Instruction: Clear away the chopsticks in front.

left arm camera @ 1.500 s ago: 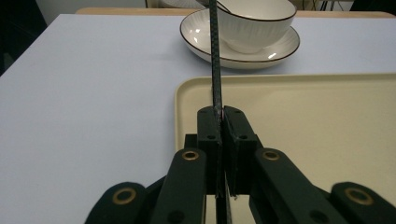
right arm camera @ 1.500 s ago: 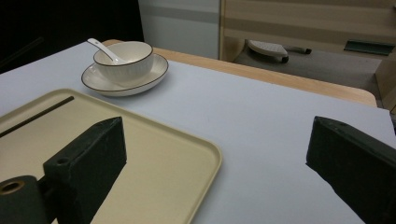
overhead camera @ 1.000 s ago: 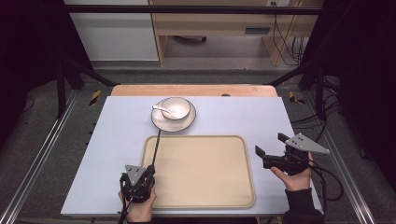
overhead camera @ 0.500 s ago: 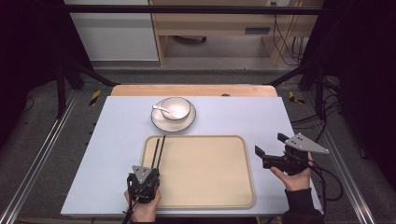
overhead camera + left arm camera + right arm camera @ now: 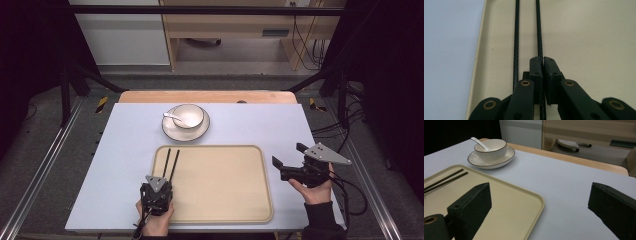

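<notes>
Two black chopsticks (image 5: 170, 161) stretch along the left part of the beige tray (image 5: 225, 210), pointing away from me. My left gripper (image 5: 161, 181) sits at the tray's near left, shut on the right-hand chopstick (image 5: 538, 30). The other chopstick (image 5: 516, 37) runs just outside its left jaw. The pads (image 5: 536, 67) pinch the stick about midway along it. My right gripper (image 5: 288, 156) hovers beside the tray's right rim, jaws wide open and nothing between them. In the right gripper view the gripper (image 5: 540, 188) faces the tray's corner (image 5: 534, 202).
A white bowl (image 5: 188, 115) with a white spoon (image 5: 172, 118) stands on a saucer (image 5: 172, 132) behind the tray. The light blue tabletop (image 5: 125, 165) ends in a wooden strip (image 5: 205, 96) at the back. Metal rails and black frame posts flank the table.
My left gripper moved right from the table's near left onto the tray's left side, bringing the chopsticks over the tray. The right gripper stayed put and open.
</notes>
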`<action>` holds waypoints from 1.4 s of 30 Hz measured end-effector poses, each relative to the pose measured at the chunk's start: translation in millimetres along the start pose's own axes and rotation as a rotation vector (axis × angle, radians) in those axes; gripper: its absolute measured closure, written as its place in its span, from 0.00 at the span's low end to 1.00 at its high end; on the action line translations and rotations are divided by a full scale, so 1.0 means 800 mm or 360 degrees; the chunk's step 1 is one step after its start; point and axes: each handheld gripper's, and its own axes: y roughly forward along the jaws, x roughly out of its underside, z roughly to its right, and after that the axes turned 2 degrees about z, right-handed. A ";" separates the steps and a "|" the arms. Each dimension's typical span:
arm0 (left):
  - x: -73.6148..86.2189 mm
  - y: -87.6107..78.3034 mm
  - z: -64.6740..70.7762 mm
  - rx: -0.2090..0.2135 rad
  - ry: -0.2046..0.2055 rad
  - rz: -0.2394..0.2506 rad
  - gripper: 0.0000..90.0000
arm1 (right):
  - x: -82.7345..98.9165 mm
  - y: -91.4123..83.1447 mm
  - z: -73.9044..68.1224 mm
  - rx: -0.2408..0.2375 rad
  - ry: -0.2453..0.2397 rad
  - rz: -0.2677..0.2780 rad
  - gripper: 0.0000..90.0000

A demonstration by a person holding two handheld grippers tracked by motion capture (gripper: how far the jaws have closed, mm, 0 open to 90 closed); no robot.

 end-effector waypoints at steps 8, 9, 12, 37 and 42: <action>-0.008 -0.005 -0.004 0.0030 0.0003 0.0023 0.88 | -0.001 -0.002 0.001 0.0005 0.0006 0.0002 0.05; -0.012 -0.008 -0.005 0.0039 0.0001 0.0036 0.85 | -0.001 -0.002 0.001 0.0005 0.0004 0.0007 0.05; -0.027 -0.018 -0.010 0.0122 -0.0009 0.0089 0.81 | -0.001 -0.003 0.002 0.0006 0.0005 0.0014 0.05; -0.128 -0.074 -0.087 0.0542 0.0455 0.0461 0.22 | -0.003 -0.012 0.006 0.0010 0.0039 0.0049 0.05; -0.105 -0.067 -0.113 0.0488 0.0437 0.0411 0.15 | -0.003 -0.014 0.009 0.0021 0.0043 0.0055 0.05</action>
